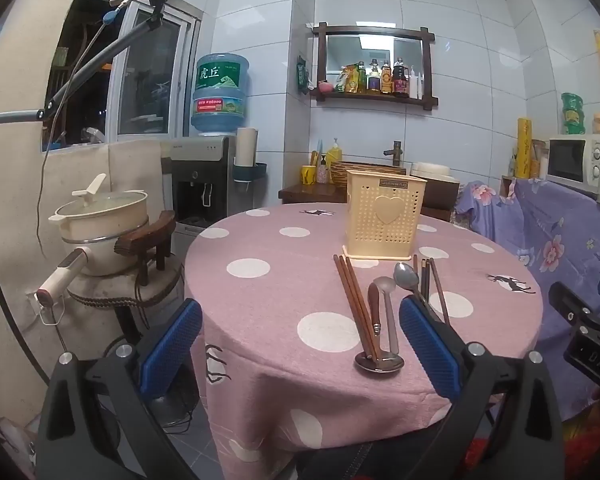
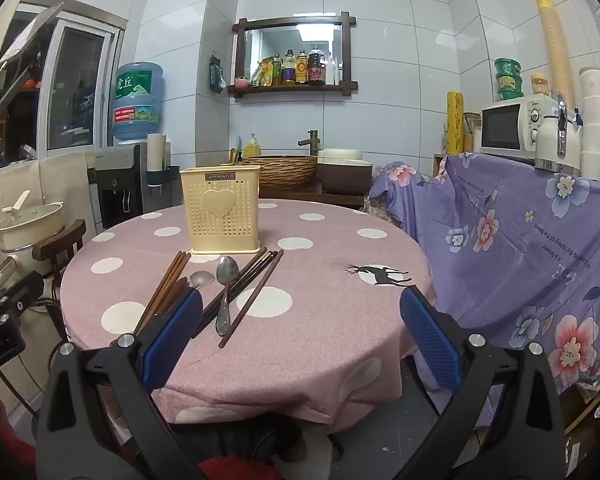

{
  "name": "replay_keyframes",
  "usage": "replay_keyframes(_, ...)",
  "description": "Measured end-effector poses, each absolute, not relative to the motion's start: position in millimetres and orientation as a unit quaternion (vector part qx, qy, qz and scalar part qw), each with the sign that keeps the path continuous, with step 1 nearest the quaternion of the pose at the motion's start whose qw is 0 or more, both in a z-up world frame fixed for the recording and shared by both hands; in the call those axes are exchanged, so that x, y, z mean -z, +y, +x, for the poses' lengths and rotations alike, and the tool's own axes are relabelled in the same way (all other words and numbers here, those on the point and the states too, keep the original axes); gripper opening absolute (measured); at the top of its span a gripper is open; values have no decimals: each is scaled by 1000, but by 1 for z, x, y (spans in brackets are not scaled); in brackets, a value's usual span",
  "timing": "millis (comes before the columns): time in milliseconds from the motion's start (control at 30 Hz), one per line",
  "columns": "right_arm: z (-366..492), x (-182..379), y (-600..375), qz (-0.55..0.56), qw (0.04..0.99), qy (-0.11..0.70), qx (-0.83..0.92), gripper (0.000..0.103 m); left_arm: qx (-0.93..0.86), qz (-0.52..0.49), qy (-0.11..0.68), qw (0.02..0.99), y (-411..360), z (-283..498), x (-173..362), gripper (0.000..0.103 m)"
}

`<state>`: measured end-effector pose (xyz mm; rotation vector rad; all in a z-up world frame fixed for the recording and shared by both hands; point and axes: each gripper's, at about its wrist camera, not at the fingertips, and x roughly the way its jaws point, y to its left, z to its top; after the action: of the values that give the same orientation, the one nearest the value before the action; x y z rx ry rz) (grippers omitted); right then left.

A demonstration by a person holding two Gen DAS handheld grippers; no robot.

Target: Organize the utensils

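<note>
Round table (image 2: 320, 320), pink polka-dot cloth, tiled kitchen. One cream utensil holder (image 2: 225, 211); three spoons; chopsticks, count unclear. Left gripper (image 1: 300, 340), right gripper (image 2: 300, 336): jaws wide, empty.

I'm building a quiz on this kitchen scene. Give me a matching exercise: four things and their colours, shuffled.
Things:
1. utensil holder
2. tablecloth
3. water bottle
4. microwave

Colours:
A. blue
B. white
C. pale yellow
D. pink with white dots

Pairs: 1-C, 2-D, 3-A, 4-B
</note>
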<state>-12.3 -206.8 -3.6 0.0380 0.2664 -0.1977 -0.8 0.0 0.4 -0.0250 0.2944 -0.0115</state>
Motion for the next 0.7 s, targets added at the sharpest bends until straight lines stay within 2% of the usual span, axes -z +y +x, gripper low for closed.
replay_keyframes(700,-12,3,-206,16,986,133,99,98,13,-18,155,988,1,2,1,98)
